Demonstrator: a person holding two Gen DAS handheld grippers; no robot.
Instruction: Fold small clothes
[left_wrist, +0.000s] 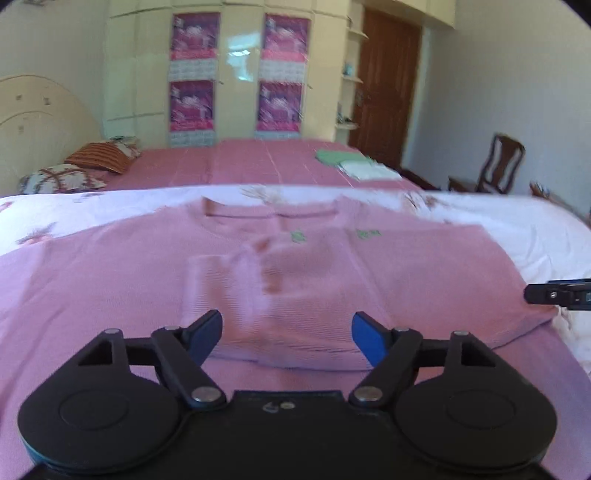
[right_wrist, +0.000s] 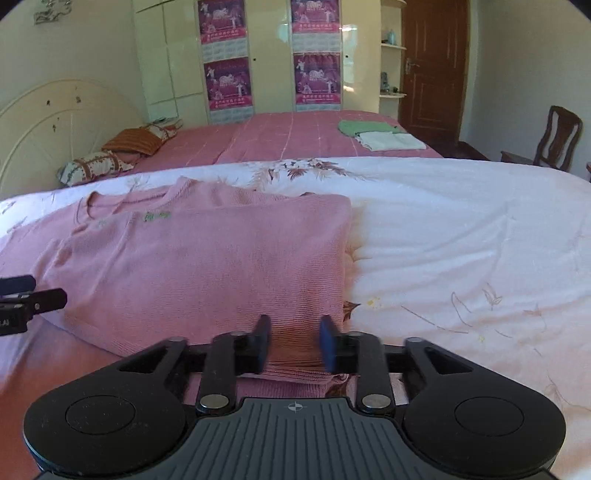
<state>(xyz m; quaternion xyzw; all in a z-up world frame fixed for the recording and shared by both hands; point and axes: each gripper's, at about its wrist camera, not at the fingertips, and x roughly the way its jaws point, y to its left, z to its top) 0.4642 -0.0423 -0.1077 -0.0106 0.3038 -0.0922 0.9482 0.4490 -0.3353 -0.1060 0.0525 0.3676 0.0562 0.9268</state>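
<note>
A pink sweater (right_wrist: 207, 258) is lying flat on a white flowered bedspread (right_wrist: 461, 240), its neckline pointing away toward a second bed (right_wrist: 280, 140) with a pink cover. The left hand-held gripper (left_wrist: 288, 332) is hovering over the sweater's middle, its jaws standing spread wide with only cloth lying beneath them. The right hand-held gripper (right_wrist: 295, 343) is sitting at the sweater's near right hem; its jaws are standing apart with the ribbed edge lying between them, not pinched. Folded green and white clothes (right_wrist: 380, 134) are resting on the far bed.
</note>
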